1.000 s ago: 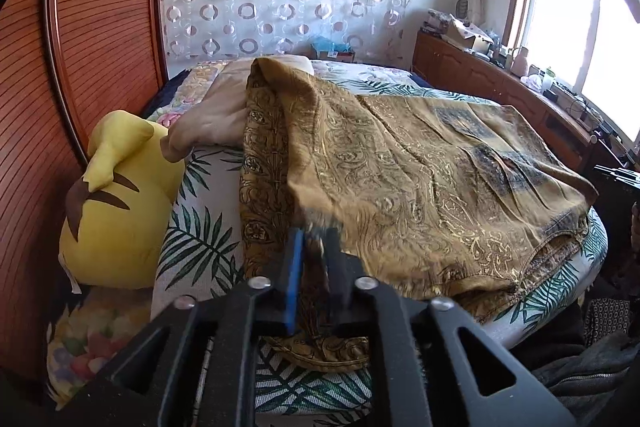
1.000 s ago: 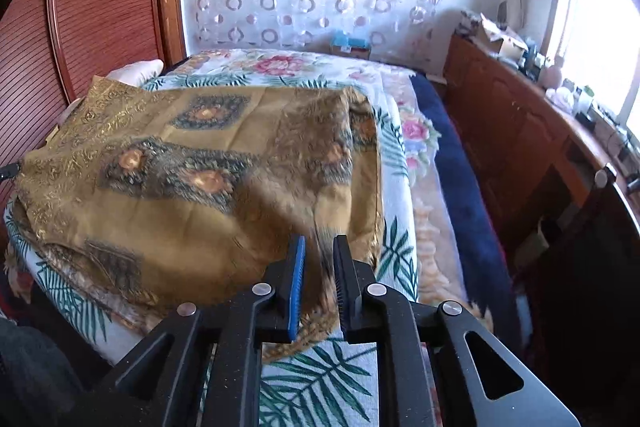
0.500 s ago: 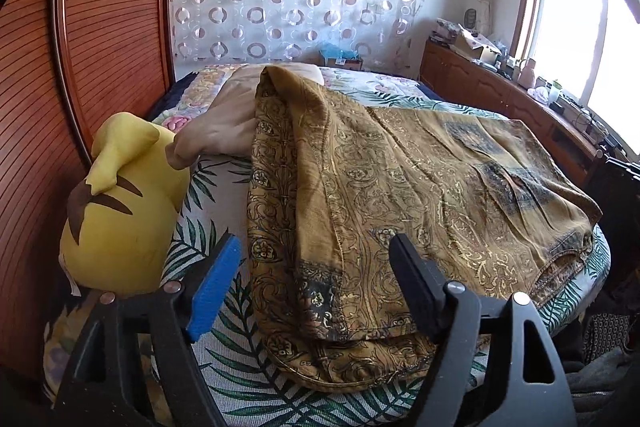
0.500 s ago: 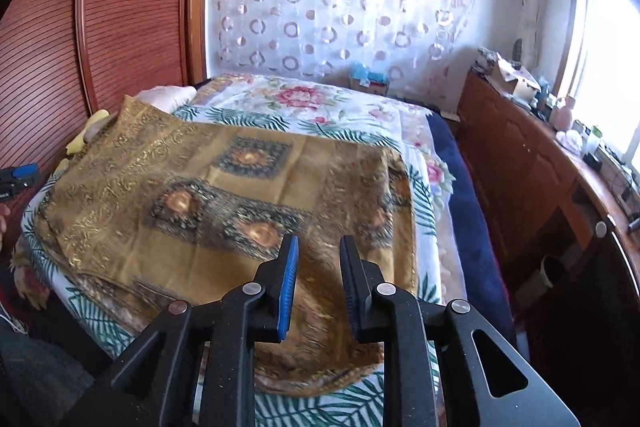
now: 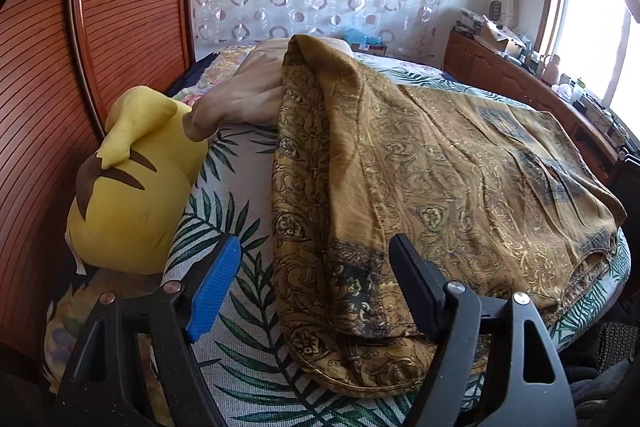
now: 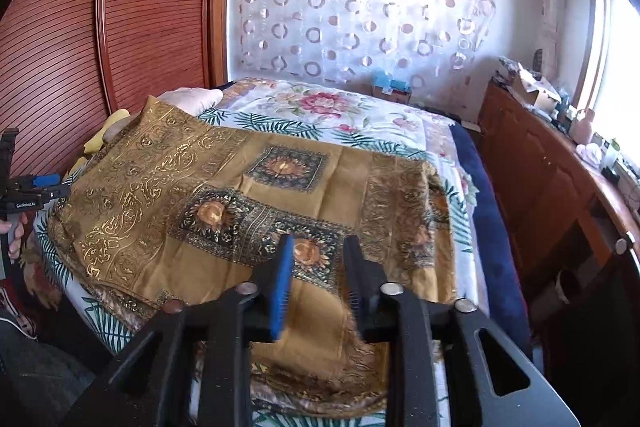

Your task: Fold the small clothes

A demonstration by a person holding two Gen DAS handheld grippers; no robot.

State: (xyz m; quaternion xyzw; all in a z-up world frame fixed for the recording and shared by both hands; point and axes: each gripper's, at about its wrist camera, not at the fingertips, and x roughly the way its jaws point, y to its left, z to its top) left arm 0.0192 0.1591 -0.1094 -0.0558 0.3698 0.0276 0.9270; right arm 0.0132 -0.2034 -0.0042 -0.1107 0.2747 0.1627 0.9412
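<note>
Flanking the folded brown cloth (image 5: 440, 179) — yellow plush (image 5: 132, 195) beside it — left gripper (image 5: 316, 291) released, right gripper (image 6: 318, 267) opening, empty.

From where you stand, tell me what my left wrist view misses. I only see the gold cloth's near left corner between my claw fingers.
Observer: The right claw is opening, and its pads press on nothing; the gold cloth lies beneath it.
Operator: Describe the cloth's far side.
Observer: It lies flat with sunflower squares showing, and its right edge stops short of a navy blanket.
Operator: Report my left claw.
Observer: It shows at the frame's left edge, beside the cloth, with a hand gripping its handle.
</note>
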